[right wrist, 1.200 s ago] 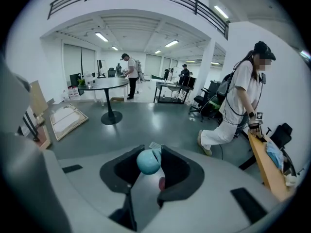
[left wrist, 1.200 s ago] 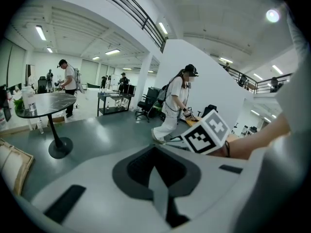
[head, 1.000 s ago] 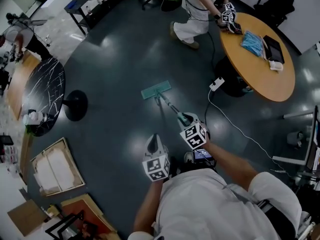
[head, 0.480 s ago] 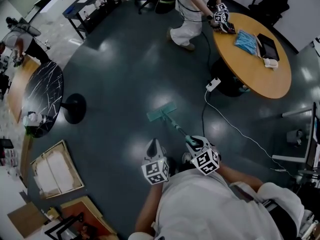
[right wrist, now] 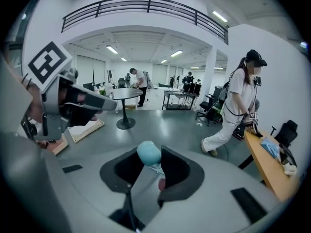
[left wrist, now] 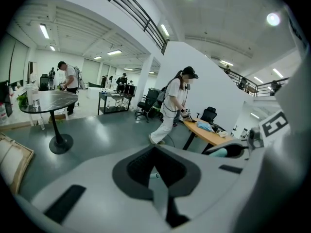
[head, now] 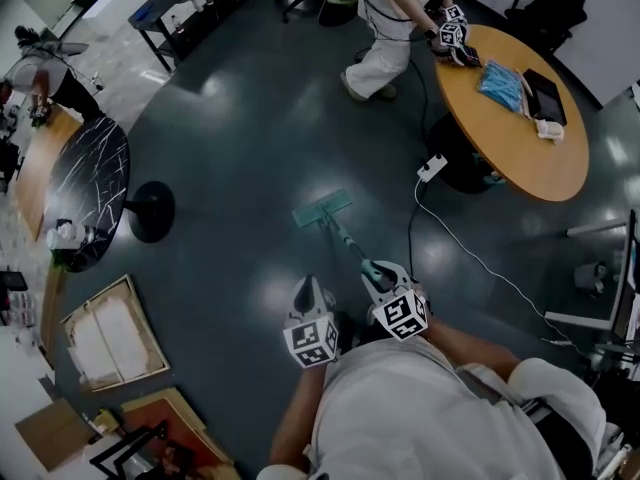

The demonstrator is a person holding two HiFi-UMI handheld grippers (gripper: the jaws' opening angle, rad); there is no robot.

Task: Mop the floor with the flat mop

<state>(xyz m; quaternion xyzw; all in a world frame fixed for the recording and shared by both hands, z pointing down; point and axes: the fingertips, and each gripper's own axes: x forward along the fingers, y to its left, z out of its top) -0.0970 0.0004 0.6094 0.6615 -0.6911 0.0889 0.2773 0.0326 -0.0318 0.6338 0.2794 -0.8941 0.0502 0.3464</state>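
The flat mop lies with its teal head (head: 322, 209) on the dark floor ahead of me, and its thin handle (head: 347, 241) slants back toward my right side. My right gripper (head: 372, 268) is shut on the handle's teal top end (right wrist: 148, 153), which sits between its jaws (right wrist: 148, 160). Its marker cube (head: 400, 313) is close to my body. My left gripper (head: 309, 284) is beside it on the left, off the mop, with its jaws brought to a point and nothing in them. In the left gripper view (left wrist: 155, 173) only floor shows beyond the jaws.
A round wooden table (head: 520, 153) stands at the right, and a person in white (head: 385, 28) is at its far end. A white power strip (head: 433, 168) and its cable (head: 470, 253) lie on the floor near the mop. A black marble table (head: 90, 183) and framed boards (head: 110, 333) are at the left.
The mop head was drawn back toward me, then slid a little way out again. My right gripper moved with the handle. The person by the wooden table shifted a step.
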